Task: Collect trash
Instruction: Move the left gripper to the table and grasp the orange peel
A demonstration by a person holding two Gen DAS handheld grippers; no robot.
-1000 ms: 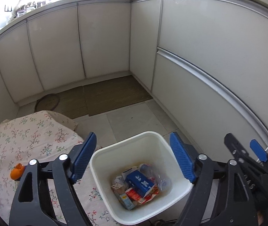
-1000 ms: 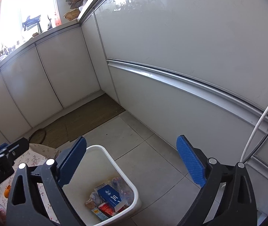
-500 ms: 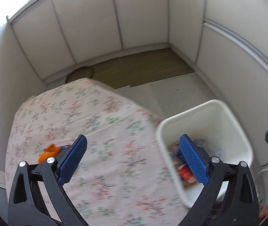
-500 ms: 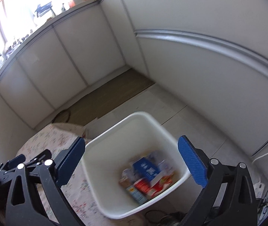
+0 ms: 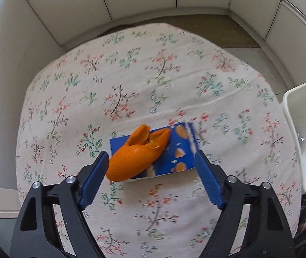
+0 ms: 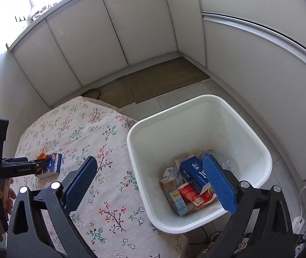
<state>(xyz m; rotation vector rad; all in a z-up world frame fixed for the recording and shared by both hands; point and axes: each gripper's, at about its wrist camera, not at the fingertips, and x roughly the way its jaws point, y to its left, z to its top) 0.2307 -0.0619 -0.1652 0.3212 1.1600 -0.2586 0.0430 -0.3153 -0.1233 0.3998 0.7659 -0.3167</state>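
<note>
An orange peel (image 5: 135,157) lies on a blue wrapper (image 5: 175,150) on the floral tablecloth (image 5: 131,81). My left gripper (image 5: 150,178) is open, its fingers either side of the peel and wrapper, just short of them. The right wrist view also shows the peel (image 6: 41,156), the wrapper (image 6: 52,165) and the left gripper beside them. My right gripper (image 6: 150,185) is open and empty, above the rim of the white bin (image 6: 198,107), which holds several cartons and wrappers.
The bin stands on the floor against the table's right edge (image 5: 303,137). White cabinet doors (image 6: 114,32) run along the far and right walls. A brown mat (image 6: 163,79) lies on the tiled floor. A power strip and cable (image 6: 297,223) lie by the wall.
My left gripper has swung left from above the bin to over the table and now straddles the peel and wrapper. My right gripper has tilted down over the bin.
</note>
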